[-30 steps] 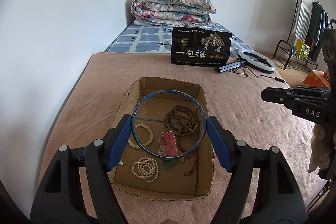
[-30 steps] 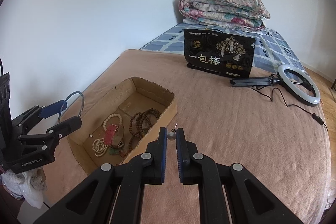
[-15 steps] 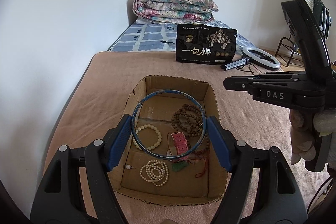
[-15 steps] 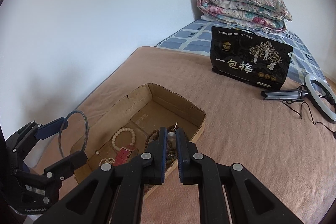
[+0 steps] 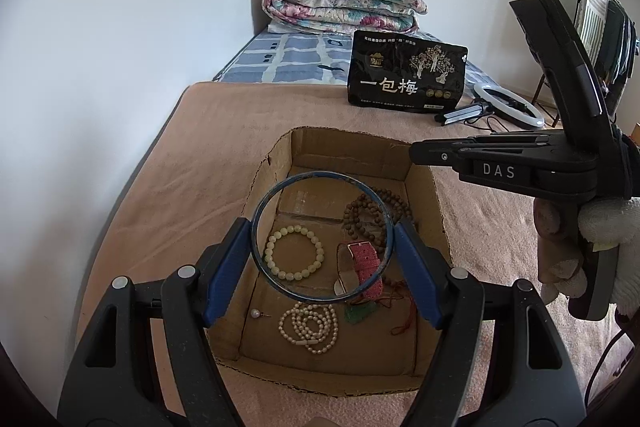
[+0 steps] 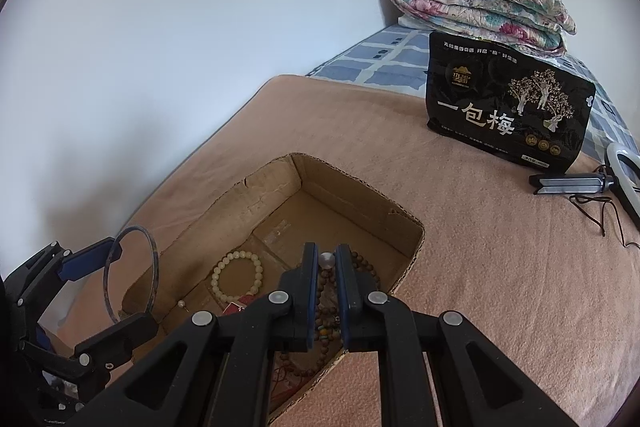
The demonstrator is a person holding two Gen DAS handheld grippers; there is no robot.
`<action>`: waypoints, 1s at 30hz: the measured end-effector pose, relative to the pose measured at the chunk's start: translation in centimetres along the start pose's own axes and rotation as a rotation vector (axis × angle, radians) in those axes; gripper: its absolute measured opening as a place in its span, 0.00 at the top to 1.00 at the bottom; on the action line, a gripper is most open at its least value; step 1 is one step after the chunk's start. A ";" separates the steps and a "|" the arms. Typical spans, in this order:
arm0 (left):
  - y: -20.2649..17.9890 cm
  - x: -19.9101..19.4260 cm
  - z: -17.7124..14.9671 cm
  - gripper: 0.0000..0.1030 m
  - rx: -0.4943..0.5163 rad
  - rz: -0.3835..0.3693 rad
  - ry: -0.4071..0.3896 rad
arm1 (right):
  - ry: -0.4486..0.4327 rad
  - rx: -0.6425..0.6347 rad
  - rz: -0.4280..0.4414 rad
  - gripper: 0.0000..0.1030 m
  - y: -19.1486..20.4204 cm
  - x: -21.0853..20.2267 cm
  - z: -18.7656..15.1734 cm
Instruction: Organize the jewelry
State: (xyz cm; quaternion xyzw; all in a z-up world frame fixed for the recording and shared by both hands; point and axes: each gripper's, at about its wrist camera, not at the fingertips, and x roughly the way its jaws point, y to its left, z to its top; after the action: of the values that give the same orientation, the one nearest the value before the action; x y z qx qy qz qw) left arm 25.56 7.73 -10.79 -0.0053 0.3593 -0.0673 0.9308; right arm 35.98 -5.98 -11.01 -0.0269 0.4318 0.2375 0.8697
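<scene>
My left gripper (image 5: pixel 322 239) is shut on a thin blue bangle (image 5: pixel 320 175), held upright over the near half of an open cardboard box (image 5: pixel 352 143). In the box lie a pale bead bracelet (image 5: pixel 294 253), brown wooden beads (image 5: pixel 360 211), a pink watch strap (image 5: pixel 366 263), a white pearl strand (image 5: pixel 310 325), a green pendant on red cord (image 5: pixel 360 313) and a pearl earring (image 5: pixel 256 313). My right gripper (image 6: pixel 327 261) is shut on a small pearl earring (image 6: pixel 327 259), above the box's right side (image 6: pixel 416 243). It also shows in the left wrist view (image 5: pixel 416 151).
The box sits on a tan blanket (image 6: pixel 480 247) over a bed by a white wall. Behind it stand a black snack bag (image 5: pixel 406 71), a ring light with cable (image 5: pixel 508 103) and a folded floral quilt (image 5: pixel 340 1). A clothes rack (image 5: pixel 600 7) stands far right.
My right gripper has carried the pearl earring left from the blanket to above the box. My left gripper with the bangle has moved slightly nearer over the box.
</scene>
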 end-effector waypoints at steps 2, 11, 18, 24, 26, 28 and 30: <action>0.0 0.1 -0.1 0.28 0.000 -0.001 0.000 | 0.001 -0.004 -0.001 0.93 0.0 0.2 0.1; -0.2 0.0 0.0 0.24 0.016 -0.007 -0.007 | -0.026 -0.009 -0.026 0.65 -0.1 0.0 0.1; -0.6 0.0 -0.2 0.19 0.025 0.000 0.008 | -0.066 -0.011 -0.057 0.18 0.0 -1.0 0.2; -0.7 -0.5 -0.2 0.19 0.011 -0.009 0.009 | -0.081 -0.039 -0.084 0.11 0.5 -1.9 0.0; -0.8 -0.8 -0.2 0.19 0.013 -0.008 0.006 | -0.083 -0.039 -0.087 0.11 0.5 -2.2 0.0; -1.0 -1.3 -0.2 0.19 0.013 -0.007 0.000 | -0.087 -0.036 -0.087 0.11 0.6 -2.6 -0.1; -1.1 -1.8 -0.1 0.19 0.011 -0.008 -0.006 | -0.092 -0.034 -0.090 0.11 0.6 -3.1 -0.2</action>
State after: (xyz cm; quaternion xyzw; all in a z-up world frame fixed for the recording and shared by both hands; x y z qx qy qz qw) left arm 24.05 6.91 -9.63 -0.0021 0.3561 -0.0730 0.9316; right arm 33.97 -6.73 -8.72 -0.0501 0.3858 0.2064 0.8978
